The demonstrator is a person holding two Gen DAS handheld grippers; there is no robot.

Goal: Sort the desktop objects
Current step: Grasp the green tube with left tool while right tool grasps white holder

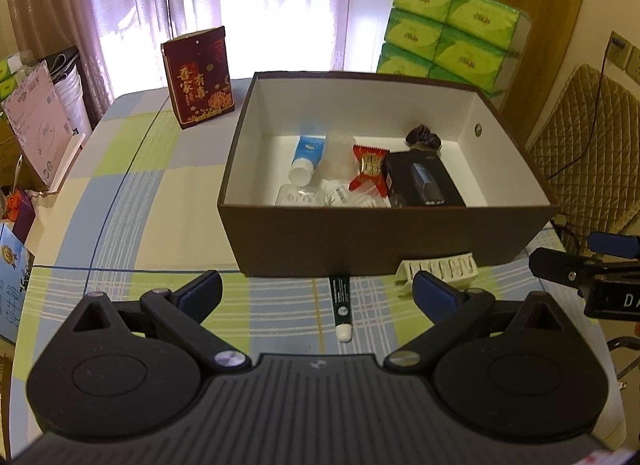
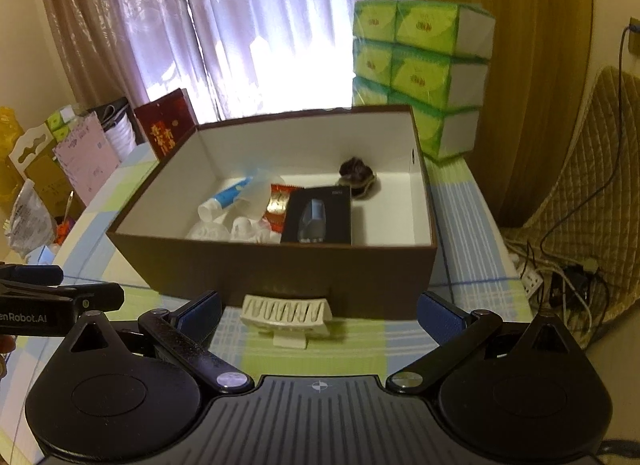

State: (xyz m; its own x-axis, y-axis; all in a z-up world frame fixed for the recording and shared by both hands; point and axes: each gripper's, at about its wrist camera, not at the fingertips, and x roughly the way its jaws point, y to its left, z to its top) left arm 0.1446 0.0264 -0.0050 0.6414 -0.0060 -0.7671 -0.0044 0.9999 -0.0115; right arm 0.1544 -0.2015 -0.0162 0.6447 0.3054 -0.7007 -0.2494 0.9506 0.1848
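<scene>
A brown box [image 1: 320, 241] with a white inside stands on the checked tablecloth and holds a blue tube [image 1: 307, 153], a red packet [image 1: 369, 167], a black carton [image 1: 420, 181], a dark hair tie [image 1: 424, 139] and white items. A dark green tube [image 1: 341, 305] with a white cap lies in front of the box, between the fingers of my open left gripper [image 1: 318, 291]. A white hair claw [image 2: 286, 315] lies against the box wall [image 2: 280, 273], just ahead of my open right gripper [image 2: 320, 311], which holds nothing. The same white hair claw [image 1: 440, 269] shows in the left wrist view.
A red gift bag [image 1: 200, 77] stands behind the box on the left. Green tissue packs [image 1: 452, 31] are stacked at the back right. Cardboard and bags [image 1: 36, 121] crowd the table's left edge. A padded chair [image 2: 592, 169] and cables sit to the right.
</scene>
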